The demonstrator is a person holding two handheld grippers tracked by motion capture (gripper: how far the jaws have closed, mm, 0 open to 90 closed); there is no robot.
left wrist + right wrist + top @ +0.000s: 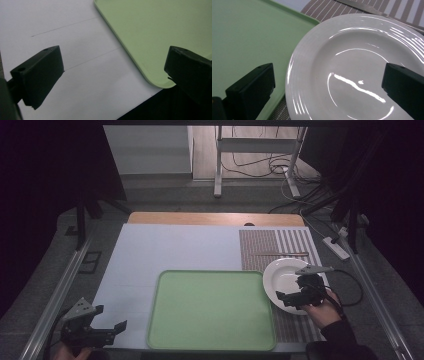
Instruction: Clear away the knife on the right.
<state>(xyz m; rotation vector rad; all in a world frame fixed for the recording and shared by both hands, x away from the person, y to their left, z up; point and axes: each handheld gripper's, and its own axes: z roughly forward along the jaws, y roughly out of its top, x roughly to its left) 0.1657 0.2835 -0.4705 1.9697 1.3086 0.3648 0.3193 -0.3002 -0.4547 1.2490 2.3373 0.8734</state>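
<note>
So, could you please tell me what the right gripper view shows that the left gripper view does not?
Right gripper view alone: a white plate on a striped placemat, framed by the open right tool, with a utensil beyond. Left gripper view alone: the white table cover with faint lines, under the open left tool. Both share the green tray.

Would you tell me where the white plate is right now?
In the high view, the white plate lies on the striped placemat at the table's right, beside the green tray, with the open right gripper over its near edge.
</note>
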